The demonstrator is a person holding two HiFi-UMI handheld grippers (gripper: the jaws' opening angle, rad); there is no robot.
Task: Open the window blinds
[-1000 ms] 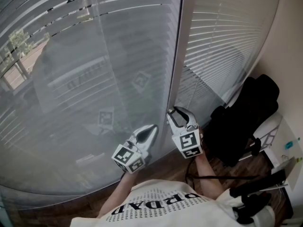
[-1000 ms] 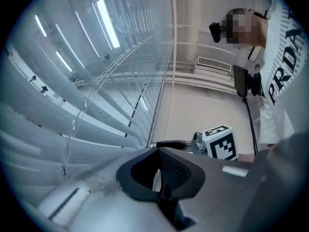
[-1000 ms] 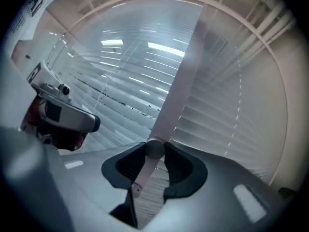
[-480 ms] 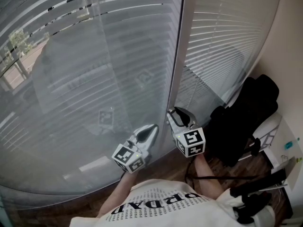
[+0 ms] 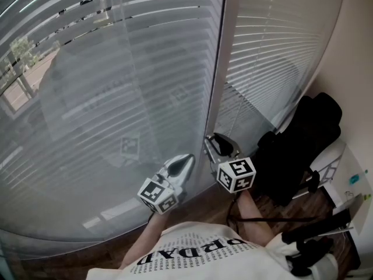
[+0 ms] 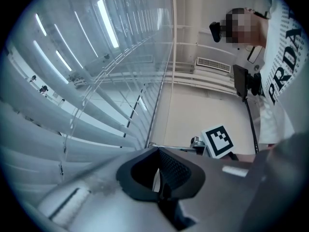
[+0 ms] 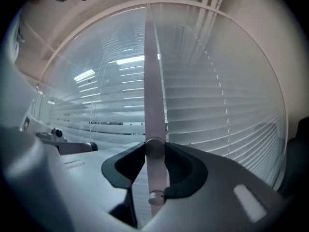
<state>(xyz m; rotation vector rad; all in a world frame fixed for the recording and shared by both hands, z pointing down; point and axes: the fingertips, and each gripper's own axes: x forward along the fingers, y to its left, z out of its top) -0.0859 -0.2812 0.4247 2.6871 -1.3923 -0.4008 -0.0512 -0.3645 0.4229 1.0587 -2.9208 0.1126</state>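
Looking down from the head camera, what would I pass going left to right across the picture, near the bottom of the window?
Left blind → left gripper → right gripper → black chair → white furniture.

Blinds (image 5: 145, 69) block everything ahead of the right hand-held gripper (image 5: 217, 143); a black chair (image 5: 297, 150) crowds its right; the floor (image 5: 201, 198) below lies open.

left gripper (image 6: 161, 195): jaws together, empty | blinds (image 6: 48, 129): slats at left
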